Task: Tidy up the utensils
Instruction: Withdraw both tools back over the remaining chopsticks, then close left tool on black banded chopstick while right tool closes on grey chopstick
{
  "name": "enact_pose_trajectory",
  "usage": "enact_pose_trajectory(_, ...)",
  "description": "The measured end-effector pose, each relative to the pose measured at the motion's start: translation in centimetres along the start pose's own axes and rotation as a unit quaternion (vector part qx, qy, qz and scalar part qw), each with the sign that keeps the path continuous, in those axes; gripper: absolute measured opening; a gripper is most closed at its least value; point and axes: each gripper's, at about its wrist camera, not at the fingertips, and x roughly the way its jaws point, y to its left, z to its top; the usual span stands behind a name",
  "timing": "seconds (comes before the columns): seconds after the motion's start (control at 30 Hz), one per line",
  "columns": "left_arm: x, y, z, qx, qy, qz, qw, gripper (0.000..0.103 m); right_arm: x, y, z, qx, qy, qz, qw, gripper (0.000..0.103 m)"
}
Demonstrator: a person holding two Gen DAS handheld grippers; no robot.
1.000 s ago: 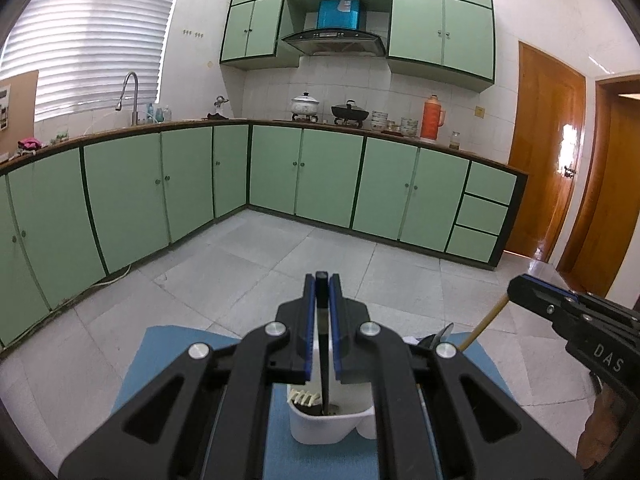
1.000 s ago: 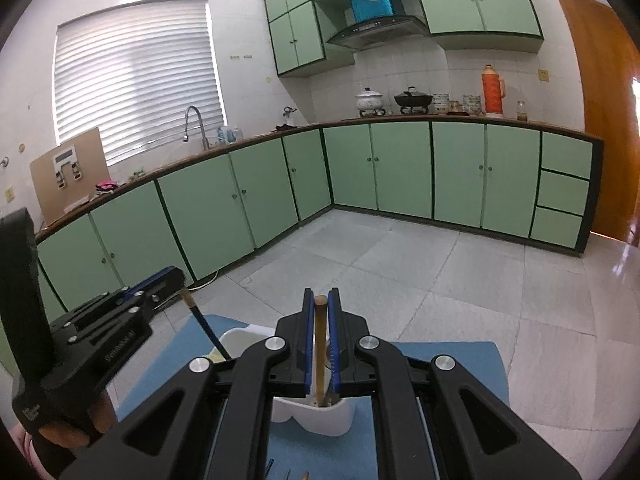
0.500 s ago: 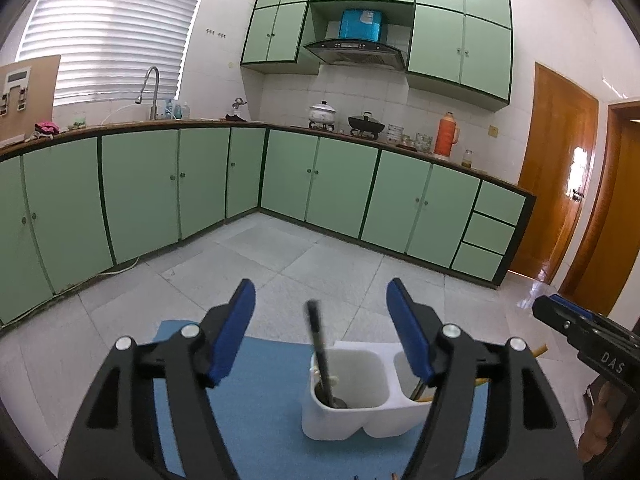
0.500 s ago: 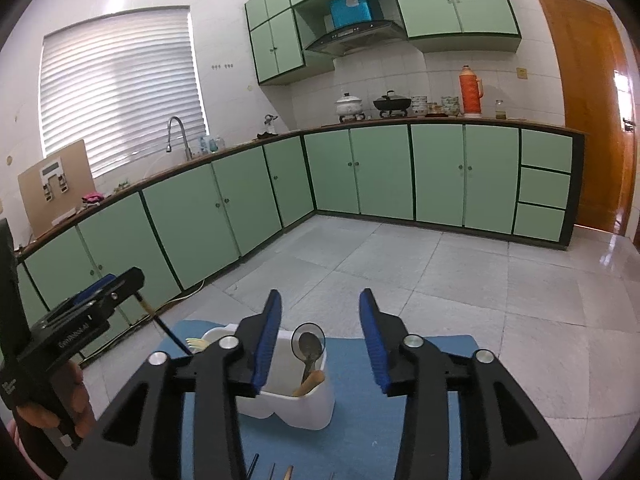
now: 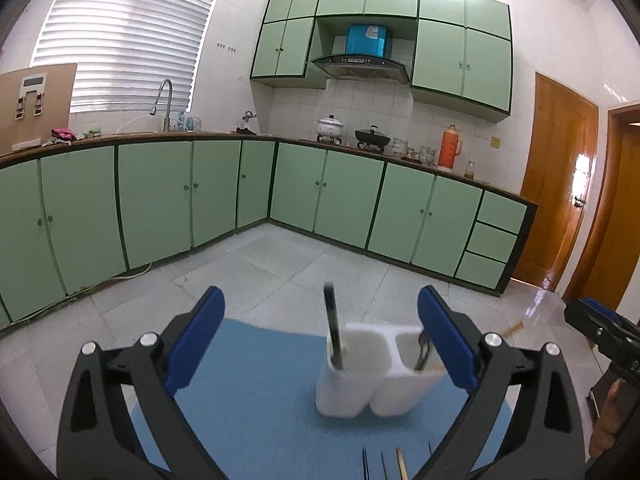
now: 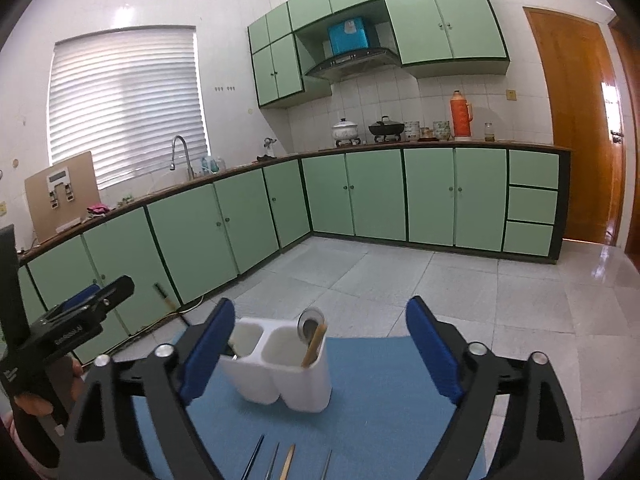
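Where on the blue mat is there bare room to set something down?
The blue mat is bare to the right of the white caddy, out to its right edge, and on the far left in the left wrist view. It is crowded along the near edge, where loose utensils lie side by side in front of the caddy.

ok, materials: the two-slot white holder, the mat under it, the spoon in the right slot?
Holder: looks like moulded plastic, matte white, with rounded seamless walls. Mat: probably fabric or foam, flat blue, no gloss. Spoon: bowl looks like polished metal, grey and reflective; handle looks wooden or bamboo, tan and matte.
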Motion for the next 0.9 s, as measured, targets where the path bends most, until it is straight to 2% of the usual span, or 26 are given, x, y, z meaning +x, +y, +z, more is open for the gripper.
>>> enact_pose_trajectory(0.23, -3.8, -0.1, -4.4, 0.028, 0.035, -0.001, 0.999, 0.095, -4.2, 0.9, -4.7, -0.003, 0.02, -0.01, 1.0, 0.089)
enact_pose_trajectory(0.4, -6.4, 0.2, -8.4, 0.032, 0.07, 0.001, 0.997, 0.095, -6.5, 1.6, -9.2, -0.006, 0.043, -0.04, 0.998, 0.089)
enact_pose_trajectory(0.63, -8.6, 0.2, -14.2, 0.054, 0.128, -0.003, 0.9903, 0.095, -9.0, 2.7, -15.8, 0.001, 0.091, -0.065, 0.994, 0.087)
enact_pose_trajectory(0.83, -9.6, 0.2, -18.0, 0.058, 0.162, -0.008, 0.985, 0.095, -9.7, 3.2, -20.3, 0.009, 0.134, -0.077, 0.988, 0.074)
enact_pose_trajectory(0.9, -10.0, 0.1, -19.2, 0.061, 0.173, -0.011, 0.983, 0.095, -10.0, 3.3, -21.6, 0.01, 0.146, -0.079, 0.986, 0.066)
